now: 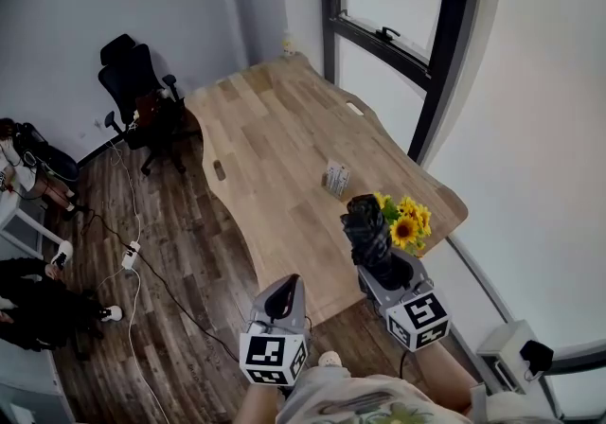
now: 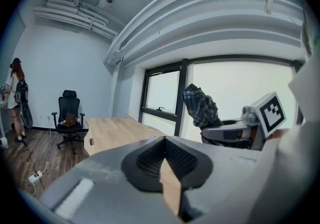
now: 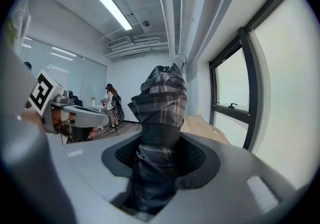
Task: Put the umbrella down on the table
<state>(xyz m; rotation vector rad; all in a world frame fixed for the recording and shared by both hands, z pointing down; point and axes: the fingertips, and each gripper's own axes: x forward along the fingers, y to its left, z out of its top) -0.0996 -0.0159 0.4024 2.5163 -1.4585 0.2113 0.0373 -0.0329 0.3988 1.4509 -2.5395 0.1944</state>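
Right gripper (image 3: 159,160): fingers were clamped on the folded plaid umbrella (image 3: 161,100), upright, in the air at the near end of the wooden surface (image 1: 275,138), by the sunflowers (image 1: 407,221). Left gripper (image 2: 164,154): fingers closed, nothing in them.

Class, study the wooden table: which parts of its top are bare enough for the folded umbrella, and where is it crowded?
Bare: the long stretch of table from the small box to the far end, where only a small pale object sits. Also the near left edge. Crowded: the near right corner, with sunflowers close to the box.
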